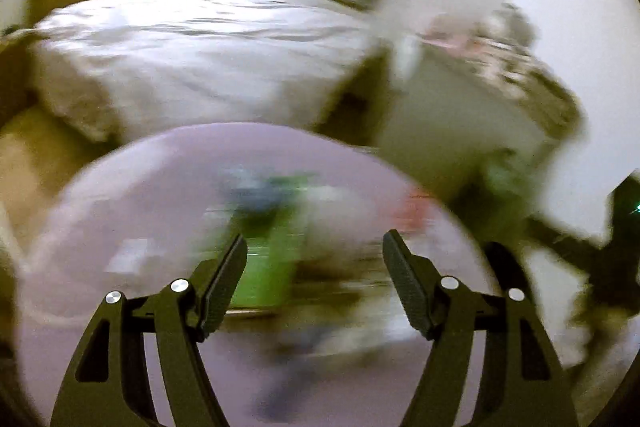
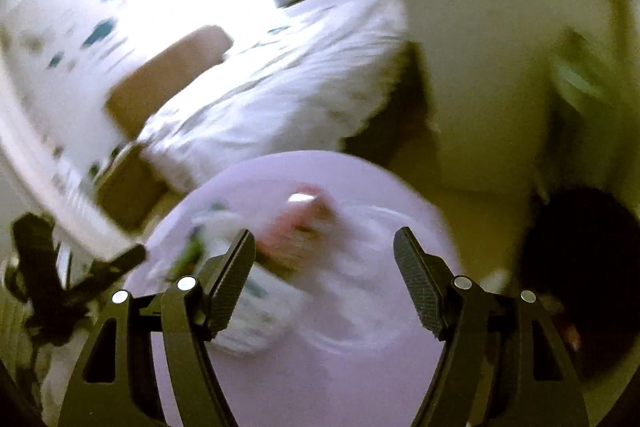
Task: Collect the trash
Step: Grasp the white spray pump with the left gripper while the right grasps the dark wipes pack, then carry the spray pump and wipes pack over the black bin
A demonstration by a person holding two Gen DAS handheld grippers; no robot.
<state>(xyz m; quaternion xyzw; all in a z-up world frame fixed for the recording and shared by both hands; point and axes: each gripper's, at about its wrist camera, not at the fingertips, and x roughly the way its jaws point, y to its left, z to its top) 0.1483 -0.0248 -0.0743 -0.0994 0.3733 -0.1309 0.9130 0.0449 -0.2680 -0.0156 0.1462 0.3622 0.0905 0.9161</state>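
Both views are blurred by motion. A round lilac table [image 1: 132, 195] lies under my left gripper [image 1: 315, 251], which is open and empty. On it lie blurred bits of trash: a green packet [image 1: 268, 267], a blue piece [image 1: 256, 195] and a red piece [image 1: 412, 211]. In the right wrist view the same lilac table [image 2: 392, 195] is below my right gripper [image 2: 324, 247], open and empty. A red-pink piece [image 2: 296, 227], a white wrapper [image 2: 256, 323] and a green scrap [image 2: 192, 255] lie on it.
A bed with a white cover [image 1: 192, 59] stands behind the table, also in the right wrist view [image 2: 280, 95]. A white cabinet [image 1: 452, 123] with clutter on top stands at the right. A dark round object [image 2: 580, 267] is at the right. The other gripper [image 2: 52, 267] shows at the left.
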